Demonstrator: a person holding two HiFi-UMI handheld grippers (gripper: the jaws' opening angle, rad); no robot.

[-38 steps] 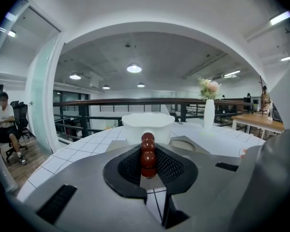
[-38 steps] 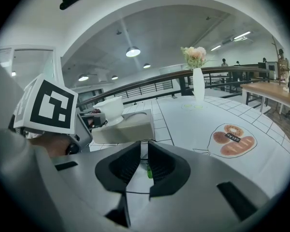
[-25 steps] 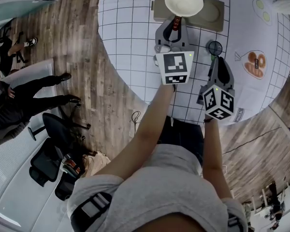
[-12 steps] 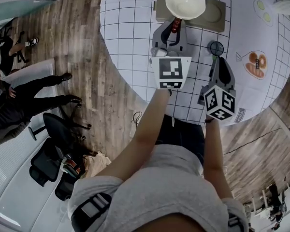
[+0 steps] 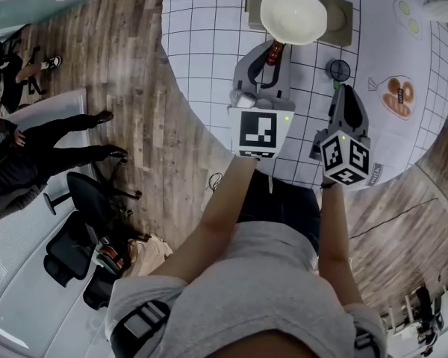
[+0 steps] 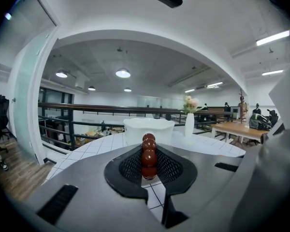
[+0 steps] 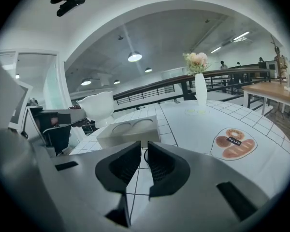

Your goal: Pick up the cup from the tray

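A white cup [image 5: 293, 15] hangs over the beige cardboard tray [image 5: 343, 13] at the far side of the round table and hides part of it. My left gripper [image 5: 275, 48] is shut on a dark red beaded piece [image 6: 148, 154] at the cup's near side, and the cup [image 6: 148, 129] shows just beyond the beads. From the right gripper view the cup [image 7: 99, 108] sits raised to the left of the tray [image 7: 130, 129], whose two round wells are bare. My right gripper [image 5: 342, 92] hovers to the right of the left one, slightly open [image 7: 141, 151], with nothing between its jaws.
A small dark ring [image 5: 338, 70] lies on the gridded tablecloth [image 5: 209, 43] just past the right gripper. A doughnut picture [image 5: 394, 97] is at the right and a vase of flowers [image 7: 199, 88] stands farther back. People and an office chair [image 5: 89, 200] are on the wooden floor at the left.
My left gripper has drawn back toward me, and the cup has come with it and looks larger over the tray. The right gripper has hardly moved.
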